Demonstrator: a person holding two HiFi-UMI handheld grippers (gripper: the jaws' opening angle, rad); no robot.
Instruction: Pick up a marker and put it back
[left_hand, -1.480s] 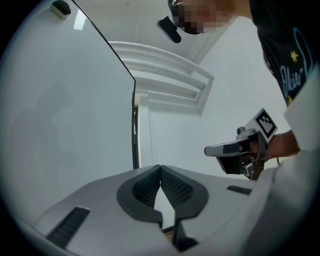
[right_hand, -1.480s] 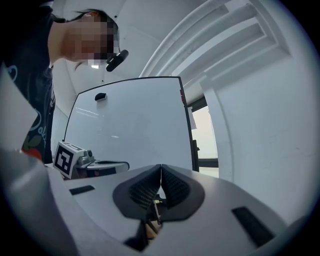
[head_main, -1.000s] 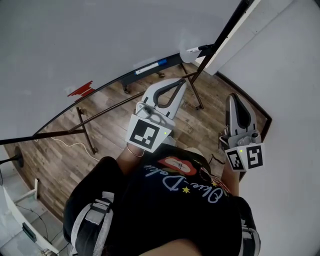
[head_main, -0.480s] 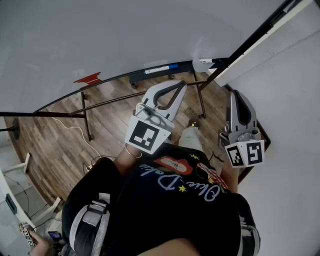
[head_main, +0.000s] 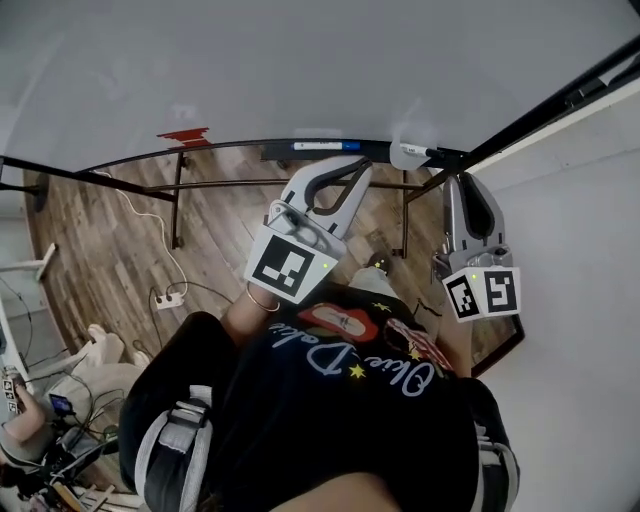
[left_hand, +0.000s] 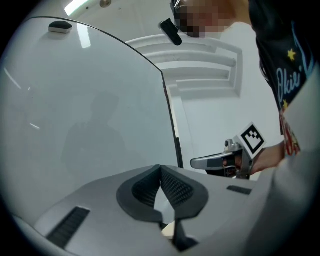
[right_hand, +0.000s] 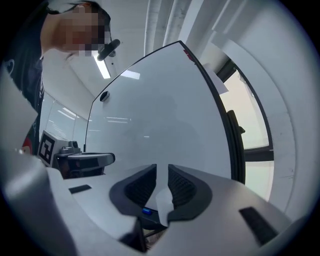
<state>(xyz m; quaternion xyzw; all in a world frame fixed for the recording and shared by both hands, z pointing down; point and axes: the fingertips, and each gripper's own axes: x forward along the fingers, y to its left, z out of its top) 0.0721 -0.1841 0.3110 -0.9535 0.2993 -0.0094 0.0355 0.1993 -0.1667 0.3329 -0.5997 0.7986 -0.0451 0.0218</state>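
Observation:
A blue-capped marker (head_main: 320, 146) lies on the ledge under the whiteboard (head_main: 300, 70). Right of it lies a white marker (head_main: 412, 151) with a dark cap. My left gripper (head_main: 352, 168) points level at the board just below the ledge, shut and empty; in the left gripper view its jaws (left_hand: 160, 170) meet at the tips. My right gripper (head_main: 462, 180) is near the ledge's right end, below the white marker. Its jaws (right_hand: 162, 169) have just been opening and stand open, pressing on nothing. A white strip and a blue bit show through the gap.
The whiteboard (left_hand: 90, 110) stands on a dark metal frame (head_main: 405, 215) over a wooden floor (head_main: 110, 240). A cable and power strip (head_main: 165, 298) lie on the floor at left. A red mark (head_main: 183, 136) and an eraser (left_hand: 60, 26) are on the board. A white wall (head_main: 570, 250) is at right.
Both grippers have come closer to the whiteboard's ledge, the right one more, up beside the ledge's right end. The view has swung, so the ledge now runs level across the picture.

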